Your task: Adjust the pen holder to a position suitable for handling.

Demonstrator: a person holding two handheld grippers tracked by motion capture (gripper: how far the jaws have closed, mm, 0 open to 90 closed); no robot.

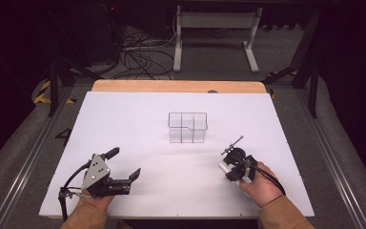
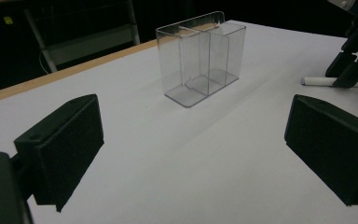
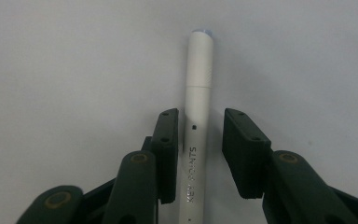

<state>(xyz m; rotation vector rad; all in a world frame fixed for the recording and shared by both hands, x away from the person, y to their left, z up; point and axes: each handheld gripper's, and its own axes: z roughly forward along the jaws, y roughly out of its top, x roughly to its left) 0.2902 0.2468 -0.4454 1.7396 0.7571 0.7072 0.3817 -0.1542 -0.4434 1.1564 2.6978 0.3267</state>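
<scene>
Item 1, left: left gripper (image 1: 125,167), held low over the near-left part of the table (image 1: 124,124). Fingers (image 2: 60,149) spread wide, nothing between them. Idle, judged to have no part in the present step.

Item 2, centre: clear plastic organiser (image 1: 187,127), upright on the white sheet, divided into compartments, all of them without contents. Well apart from both grippers. Judged the likely destination.

Item 3, right: white pen (image 3: 198,116), lying flat on the table, cap end pointing away from the right gripper (image 3: 200,135). That gripper is lowered over it, one finger (image 3: 168,149) against the barrel on one side, the other a narrow gap off; fingers released, not yet clamped on the pen.

Progress: early stage. Pen reached and straddled. Still to do, by judgement: close on the barrel, lift, carry to the organiser, stand the pen in a compartment.
</scene>
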